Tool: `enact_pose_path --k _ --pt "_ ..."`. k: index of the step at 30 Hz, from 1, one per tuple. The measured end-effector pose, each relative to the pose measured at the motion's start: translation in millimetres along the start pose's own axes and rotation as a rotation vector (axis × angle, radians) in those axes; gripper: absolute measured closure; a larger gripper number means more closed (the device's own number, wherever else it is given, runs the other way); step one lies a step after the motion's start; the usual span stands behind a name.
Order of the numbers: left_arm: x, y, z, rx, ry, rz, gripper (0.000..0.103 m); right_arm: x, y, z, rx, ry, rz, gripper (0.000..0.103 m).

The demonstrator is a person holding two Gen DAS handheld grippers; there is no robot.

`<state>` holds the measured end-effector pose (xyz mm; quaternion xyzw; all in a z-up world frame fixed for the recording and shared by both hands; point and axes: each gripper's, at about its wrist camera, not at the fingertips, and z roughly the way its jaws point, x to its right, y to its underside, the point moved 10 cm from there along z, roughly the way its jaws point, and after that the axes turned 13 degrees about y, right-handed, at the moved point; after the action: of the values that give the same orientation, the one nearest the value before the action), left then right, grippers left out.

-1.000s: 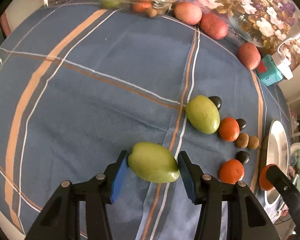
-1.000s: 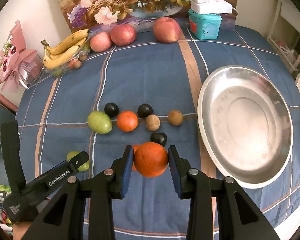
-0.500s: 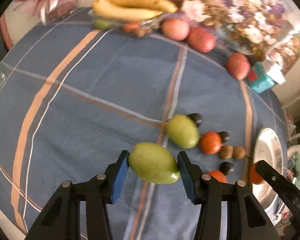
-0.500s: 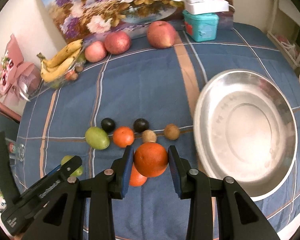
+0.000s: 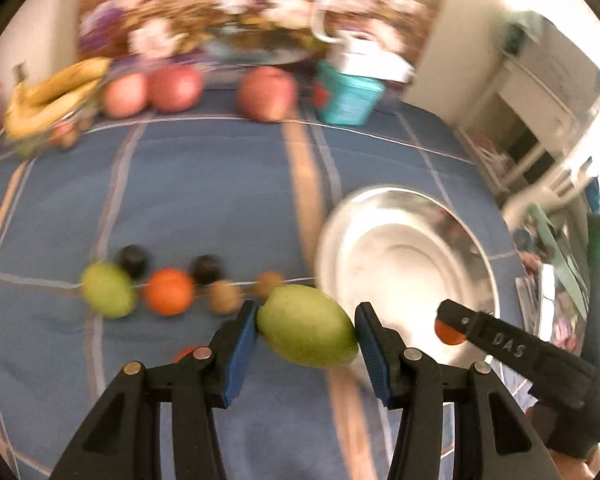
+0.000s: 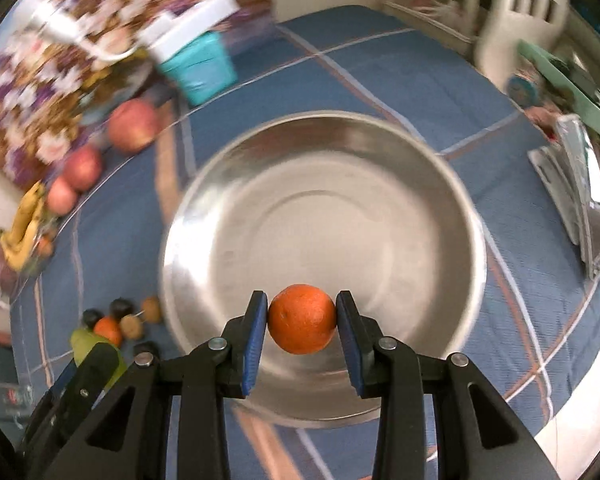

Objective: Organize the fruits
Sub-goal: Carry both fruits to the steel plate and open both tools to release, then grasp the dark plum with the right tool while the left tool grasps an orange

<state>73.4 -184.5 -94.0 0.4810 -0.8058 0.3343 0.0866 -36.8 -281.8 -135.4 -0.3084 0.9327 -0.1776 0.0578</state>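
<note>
the left gripper (image 5: 306, 330) pinches a green mango (image 5: 307, 326) between its blue pads, lifted clear of the blue checked tablecloth (image 5: 204, 184). the right gripper (image 6: 302, 320) clamps an orange (image 6: 302, 319) the same way, hanging over the near rim of the metal dish (image 6: 204, 208). in the left wrist view that dish (image 5: 472, 248) lies at about two o'clock from the mango, with the right gripper's finger reaching over it from four o'clock. at ten o'clock a blurred row lies on the cloth: a second green mango (image 5: 107, 289), another orange (image 5: 168, 291), two dark plums (image 5: 134, 259) and two brown kiwis (image 5: 225, 296). farther off, near twelve, stand three red apples (image 5: 266, 94), a teal box (image 5: 348, 98) and, at eleven, bananas (image 5: 52, 98) before a flower painting (image 5: 220, 12).
</note>
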Motion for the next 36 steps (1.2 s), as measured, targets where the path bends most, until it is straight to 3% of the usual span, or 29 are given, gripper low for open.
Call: enact_pose_path --k 5,16,21,24,28,32,36 --pt "30 0 25 -0.036 0.028 0.07 0.051 22 -3 6 -0.005 0.018 0.033 0.066" --pt "21 3 22 -0.045 0.058 0.038 0.049 24 -3 1 0.004 0.03 0.045 0.065" --pt "-25 10 5 -0.068 -0.061 -0.083 0.045 11 2 -5 0.014 0.049 -0.006 0.063" --pt "-61 14 -12 -0.066 -0.14 -0.166 0.04 -4 7 -8 0.021 0.055 -0.055 0.048" --pt "-106 21 -33 -0.067 -0.233 -0.257 0.025 -32 18 -12 0.03 0.053 -0.148 0.045" --pt "-149 25 -58 -0.039 -0.298 -0.347 0.003 -61 30 -16 0.039 0.038 -0.223 0.022" --pt "-186 27 -86 0.003 -0.372 -0.405 0.0 -89 40 -22 0.06 0.019 -0.282 0.018"
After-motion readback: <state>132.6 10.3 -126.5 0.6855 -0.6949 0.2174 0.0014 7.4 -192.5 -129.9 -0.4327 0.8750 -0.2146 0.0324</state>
